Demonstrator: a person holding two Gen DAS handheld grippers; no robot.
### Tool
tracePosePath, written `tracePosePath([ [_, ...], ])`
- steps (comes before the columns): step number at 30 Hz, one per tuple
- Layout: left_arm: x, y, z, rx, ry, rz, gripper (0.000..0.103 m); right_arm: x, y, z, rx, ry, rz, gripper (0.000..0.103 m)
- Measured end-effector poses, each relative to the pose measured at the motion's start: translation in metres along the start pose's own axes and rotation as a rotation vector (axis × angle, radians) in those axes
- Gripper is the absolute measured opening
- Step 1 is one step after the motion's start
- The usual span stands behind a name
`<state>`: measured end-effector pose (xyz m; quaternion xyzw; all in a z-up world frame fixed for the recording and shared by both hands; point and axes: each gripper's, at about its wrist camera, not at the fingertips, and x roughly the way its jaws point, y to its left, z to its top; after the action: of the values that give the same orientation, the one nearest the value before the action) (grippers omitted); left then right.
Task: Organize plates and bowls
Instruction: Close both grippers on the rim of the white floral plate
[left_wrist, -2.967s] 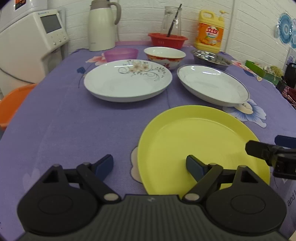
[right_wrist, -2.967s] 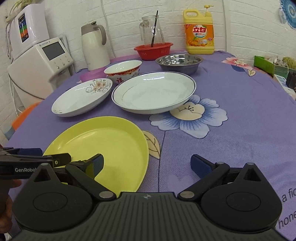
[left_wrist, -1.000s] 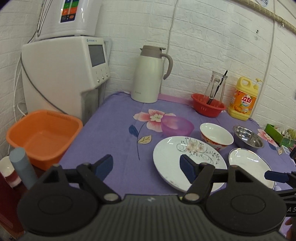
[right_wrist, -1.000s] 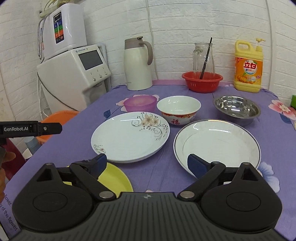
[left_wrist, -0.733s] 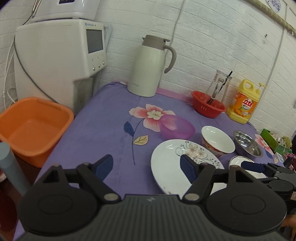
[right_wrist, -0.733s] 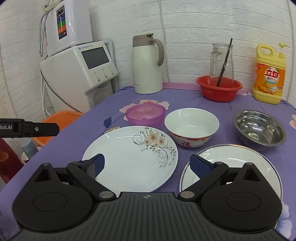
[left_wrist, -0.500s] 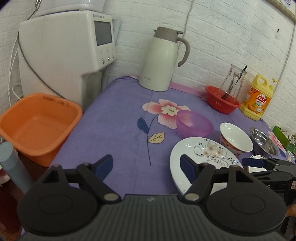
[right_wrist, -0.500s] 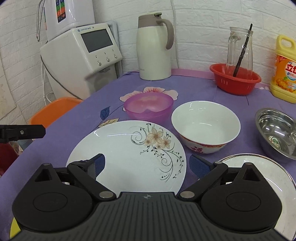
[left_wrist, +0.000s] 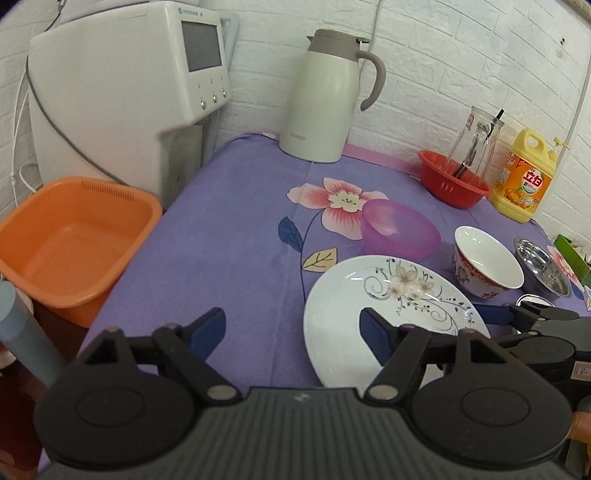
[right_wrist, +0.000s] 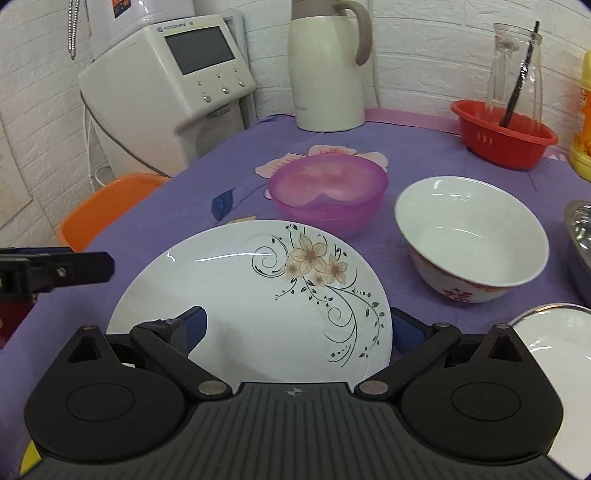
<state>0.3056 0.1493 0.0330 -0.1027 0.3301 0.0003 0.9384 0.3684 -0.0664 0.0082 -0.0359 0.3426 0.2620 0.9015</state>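
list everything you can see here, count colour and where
floral plate: 1, white, table front, between the right tongs' fingers
plastic bowl: 1, purple, behind the plate
ceramic bowl: 1, white and red, right of the purple bowl
steel bowl: 1, silver, far right
rimmed plate: 1, white, front right
basket: 1, red, back, holds a glass jar
thermos: 1, cream, back
detergent bottle: 1, yellow, back right
basin: 1, orange, left of the table
left tongs: open
right tongs: open
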Motion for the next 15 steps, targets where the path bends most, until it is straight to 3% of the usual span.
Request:
tracePosePath([
  [4,0.010,-0.005,-0.003,0.003,0.027,-0.023,0.072,-0.009,-0.004,-0.011,-0.008,-0.008,-0.044,0.103],
  [9,0.034,-0.017,-0.006,0.019,0.093,-0.061,0.072,-0.010,-0.007,-0.019,0.005,0.012,-0.021,0.103],
  [15,0.045,-0.021,-0.011,0.036,0.097,-0.060,0.071,-0.006,-0.003,-0.022,-0.021,0.010,-0.017,0.103],
])
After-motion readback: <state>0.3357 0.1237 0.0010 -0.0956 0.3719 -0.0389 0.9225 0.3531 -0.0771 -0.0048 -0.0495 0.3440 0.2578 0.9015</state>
